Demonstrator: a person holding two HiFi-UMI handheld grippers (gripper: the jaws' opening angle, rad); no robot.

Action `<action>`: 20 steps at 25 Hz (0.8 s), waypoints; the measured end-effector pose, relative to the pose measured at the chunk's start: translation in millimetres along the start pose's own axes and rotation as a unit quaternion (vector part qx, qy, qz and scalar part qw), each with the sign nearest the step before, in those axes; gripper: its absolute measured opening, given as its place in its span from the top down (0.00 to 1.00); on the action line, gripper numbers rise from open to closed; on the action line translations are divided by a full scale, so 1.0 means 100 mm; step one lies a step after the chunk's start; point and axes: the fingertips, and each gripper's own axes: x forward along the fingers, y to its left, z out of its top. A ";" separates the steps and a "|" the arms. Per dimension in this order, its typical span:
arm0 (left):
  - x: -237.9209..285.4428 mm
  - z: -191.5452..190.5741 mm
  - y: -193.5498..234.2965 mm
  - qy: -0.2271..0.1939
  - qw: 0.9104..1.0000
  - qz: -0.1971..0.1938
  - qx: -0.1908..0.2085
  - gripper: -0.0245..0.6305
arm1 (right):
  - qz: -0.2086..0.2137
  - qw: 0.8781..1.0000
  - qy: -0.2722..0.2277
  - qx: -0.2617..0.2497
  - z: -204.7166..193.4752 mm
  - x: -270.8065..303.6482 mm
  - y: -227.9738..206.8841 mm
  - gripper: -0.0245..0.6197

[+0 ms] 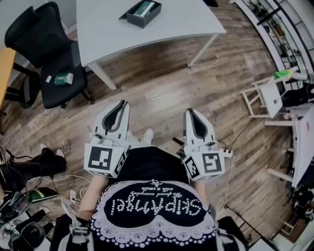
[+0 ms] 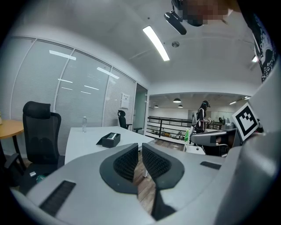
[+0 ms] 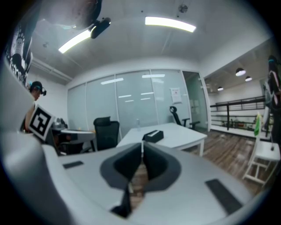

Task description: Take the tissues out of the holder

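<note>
tissues point(image 1: 143, 7) lay in the dark holder point(image 1: 142, 22) on the far part of the white surface point(image 1: 176, 22), well apart from both tools. the left tool point(image 1: 119, 104) and the right tool point(image 1: 190, 112) were held side by side close in front of the person, over the wooden floor point(image 1: 162, 83), both pointing toward the surface. in the left gripper view the left tool's jaws stood together, with only a thin slit between the pads and nothing in it. the holder showed beyond them on the surface, with a clear bottle point(image 2: 84, 124) farther back. in the right gripper view the right tool's jaws met at their tips, also empty, with the holder straight beyond them. a black office chair point(image 1: 44, 44) stood left of the surface, a small green packet point(image 1: 64, 78) on its seat.
</note>
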 end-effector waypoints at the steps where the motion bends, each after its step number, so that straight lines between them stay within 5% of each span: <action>1: 0.00 0.00 -0.01 -0.001 1.000 0.000 0.001 0.89 | 0.000 1.000 0.000 0.000 0.00 -0.01 -0.01 0.91; 20: 0.06 0.08 -0.12 -0.009 1.000 -0.008 -0.002 0.89 | -0.008 0.999 -0.016 0.032 -0.01 -0.19 -0.16 0.91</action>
